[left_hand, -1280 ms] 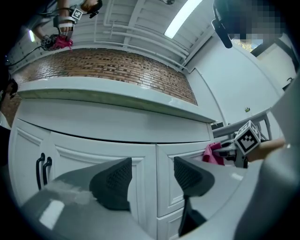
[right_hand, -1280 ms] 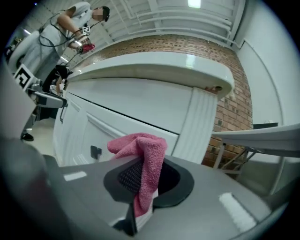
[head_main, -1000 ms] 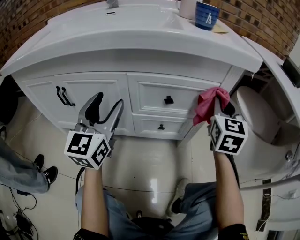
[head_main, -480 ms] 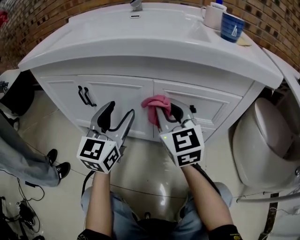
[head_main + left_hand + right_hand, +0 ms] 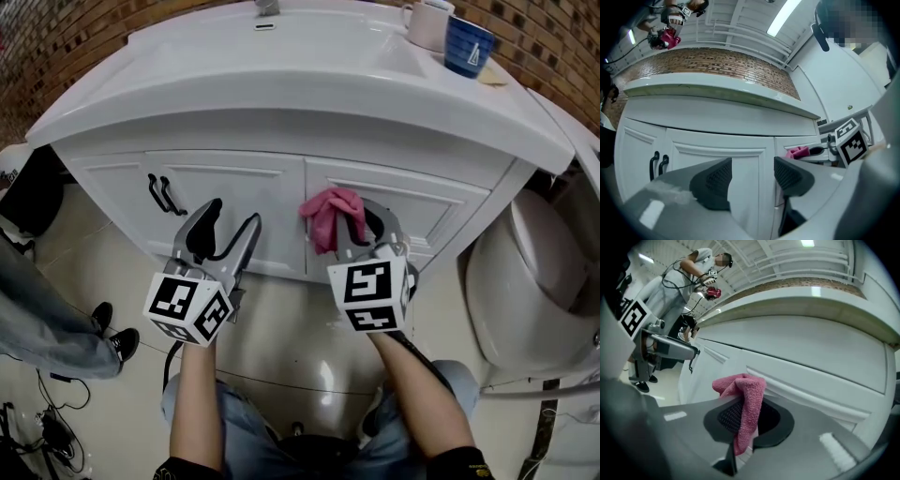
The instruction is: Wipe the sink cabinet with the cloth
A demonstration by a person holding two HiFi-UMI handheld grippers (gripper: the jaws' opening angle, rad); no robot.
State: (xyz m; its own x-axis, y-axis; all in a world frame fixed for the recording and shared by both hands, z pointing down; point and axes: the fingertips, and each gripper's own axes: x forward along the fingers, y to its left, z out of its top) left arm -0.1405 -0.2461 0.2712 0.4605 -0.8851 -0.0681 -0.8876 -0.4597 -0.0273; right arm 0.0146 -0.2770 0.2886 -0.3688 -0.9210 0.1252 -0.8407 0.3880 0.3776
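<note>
Right gripper [image 5: 367,225] clamps pink terry cloth [image 5: 328,212] at white sink cabinet [image 5: 234,183].
Cloth's long axis hangs toward 6 o'clock; left gripper [image 5: 230,221] gapes empty.

Bathroom: white sink cabinet [image 5: 246,199], toilet [image 5: 527,274] beside it, brick-tiled wall [image 5: 56,37], glossy floor tiles [image 5: 291,342].

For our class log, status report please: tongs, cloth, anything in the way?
Right tongs shut on pink cloth, up at cabinet front. Left tongs open, empty. Nothing in the way.
</note>
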